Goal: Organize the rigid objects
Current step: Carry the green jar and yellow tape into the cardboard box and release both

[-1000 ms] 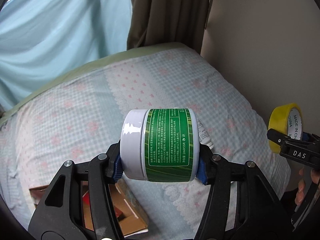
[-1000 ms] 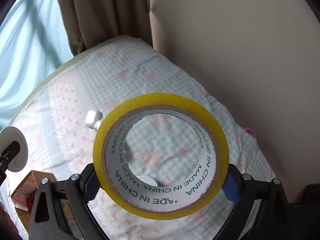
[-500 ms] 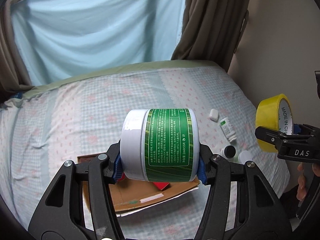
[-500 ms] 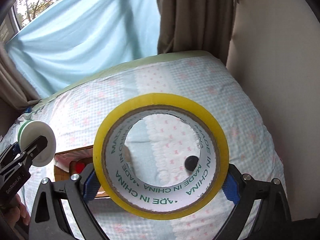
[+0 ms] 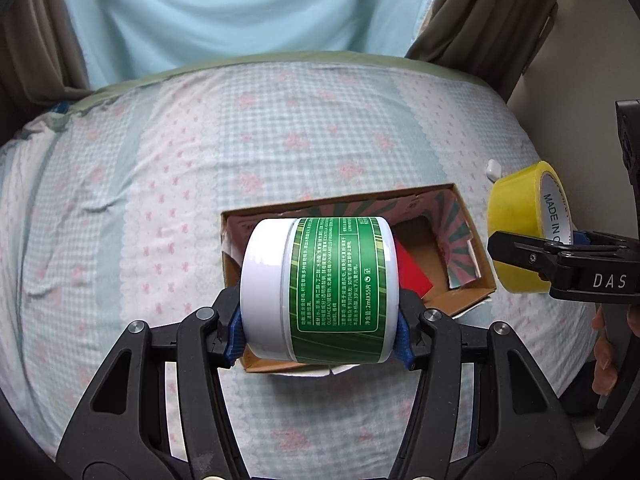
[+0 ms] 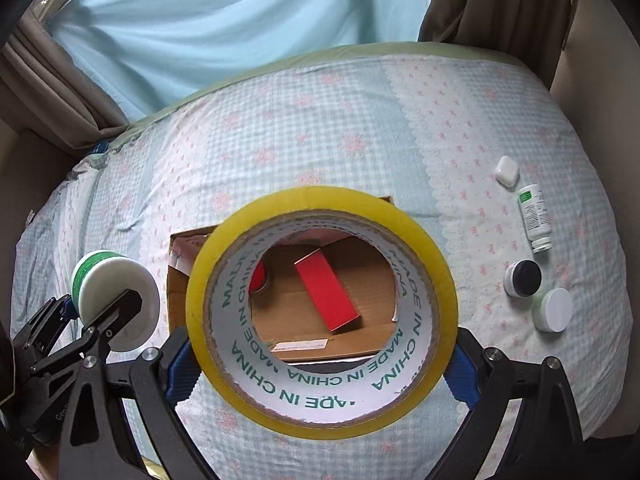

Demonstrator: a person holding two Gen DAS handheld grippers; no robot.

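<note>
Tongs on both sides are loaded: our left tongs [image 5: 320,334] clamp a green-labelled white jar [image 5: 320,290] on its side, lid to the left, and our right tongs [image 6: 320,364] grip a roll of yellow tape [image 6: 322,312] by its outer edges, the core printed MADE IN CHINA. Both are held in the air above an open cardboard box [image 6: 178,292] that lies on the bed [image 6: 360,120]. From the left wrist the jar blocks most of the box's inside; only a corner of a red carton [image 5: 412,276] shows beside it. Through the tape's hole we see that red carton [image 6: 326,290] lying flat on the box floor, plus part of a round red thing [image 6: 258,276] we cannot identify. To the right on the bed, well apart from the box, lie a white earbud case [image 6: 507,171], a small white bottle [image 6: 535,218] on its side, a black-lidded pot [image 6: 522,278] and a white-lidded pot [image 6: 554,309]. The pots' labels are too small to read
</note>
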